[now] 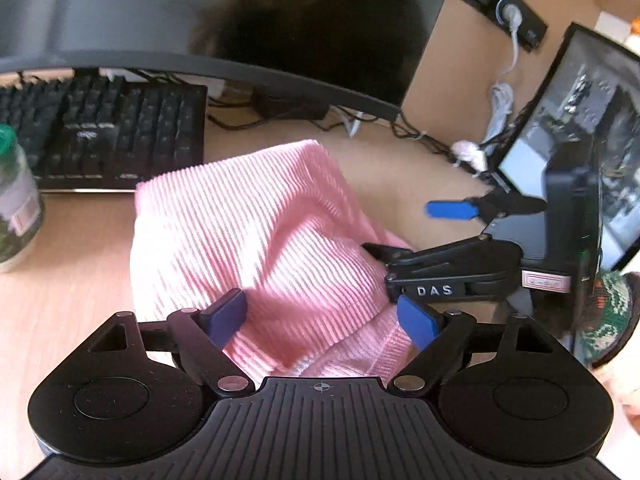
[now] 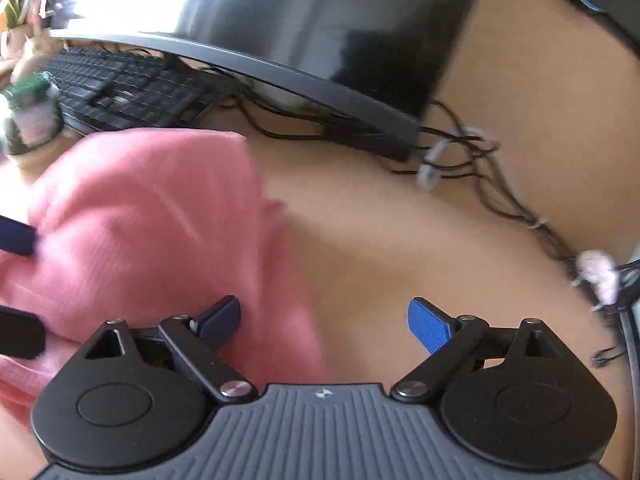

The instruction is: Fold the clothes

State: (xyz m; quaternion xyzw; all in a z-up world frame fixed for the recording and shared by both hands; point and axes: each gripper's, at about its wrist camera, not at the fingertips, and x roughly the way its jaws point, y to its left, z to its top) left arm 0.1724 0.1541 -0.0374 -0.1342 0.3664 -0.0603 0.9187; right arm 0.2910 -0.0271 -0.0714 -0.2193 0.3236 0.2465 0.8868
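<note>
A pink ribbed garment lies bunched on the wooden desk. My left gripper stands open over its near edge, with a fold of the fabric lying loosely between the wide blue fingers. In the left wrist view my right gripper is at the garment's right side, jaws apart. In the right wrist view the garment fills the left half. There the right gripper is open; its left finger rests at the cloth's edge and its right finger is over bare desk. The left gripper's fingertips show at the left edge.
A black keyboard and a curved monitor stand behind the garment. A green-capped bottle is at the left. A second screen and tangled cables occupy the right. A patterned sleeve shows at the right edge.
</note>
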